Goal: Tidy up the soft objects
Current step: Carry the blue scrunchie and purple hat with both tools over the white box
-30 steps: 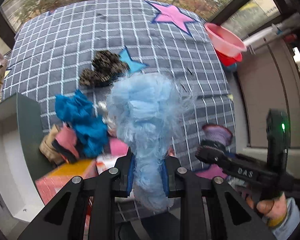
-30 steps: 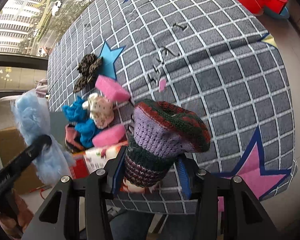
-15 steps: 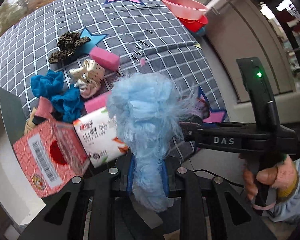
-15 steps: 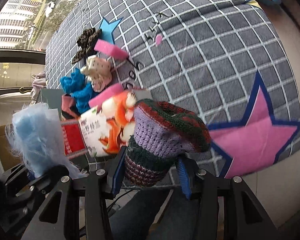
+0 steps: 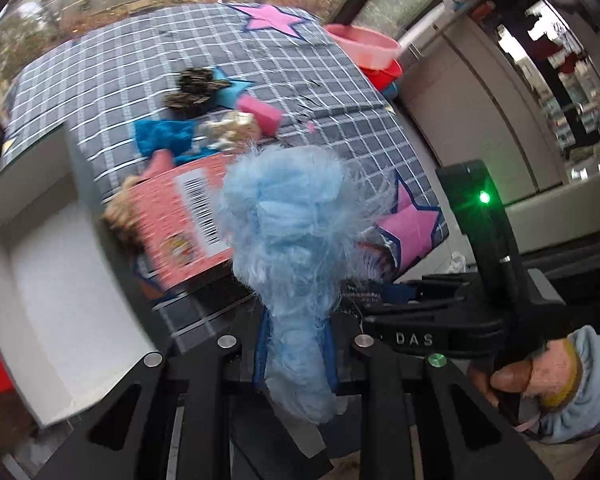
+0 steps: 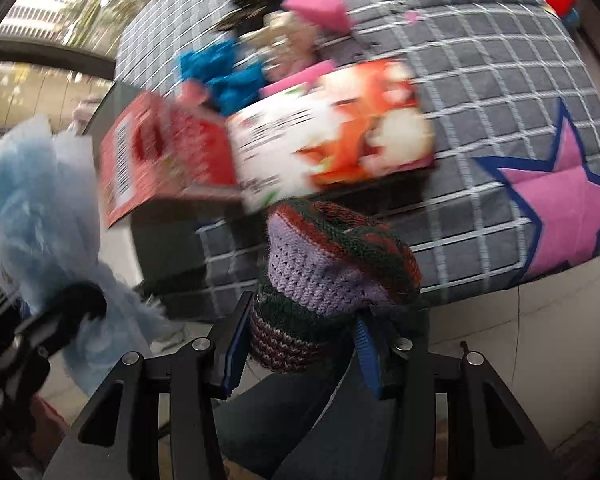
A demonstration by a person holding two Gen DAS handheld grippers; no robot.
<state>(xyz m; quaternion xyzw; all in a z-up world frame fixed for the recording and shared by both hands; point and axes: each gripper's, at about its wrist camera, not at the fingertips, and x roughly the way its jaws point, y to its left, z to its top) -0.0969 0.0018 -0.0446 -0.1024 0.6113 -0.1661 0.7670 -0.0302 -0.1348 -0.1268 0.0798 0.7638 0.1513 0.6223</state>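
Observation:
My left gripper (image 5: 296,354) is shut on a fluffy light-blue soft thing (image 5: 288,224), held up off the checked cloth. My right gripper (image 6: 300,350) is shut on a striped purple, green and red knitted piece (image 6: 332,264). The blue fluff (image 6: 32,204) and part of the left gripper show at the left of the right wrist view. The right gripper (image 5: 432,312), held by a hand, crosses the right of the left wrist view. On the cloth lie blue fabric (image 5: 164,138), a pink sponge (image 5: 260,114), a leopard scrunchie (image 5: 192,88) and a cream dotted piece (image 5: 230,130).
A red-orange box (image 5: 184,216) and a white fruit-print pack (image 6: 328,140) stand near the cloth's front edge. A white open box (image 5: 48,288) sits at the left. Pink and red bowls (image 5: 364,46) are stacked at the far right corner. The checked cloth (image 5: 340,128) ends just ahead.
Both grippers have drawn back from the middle of the cloth past its near edge, still holding their items. The boxes now appear closer and the floor shows below.

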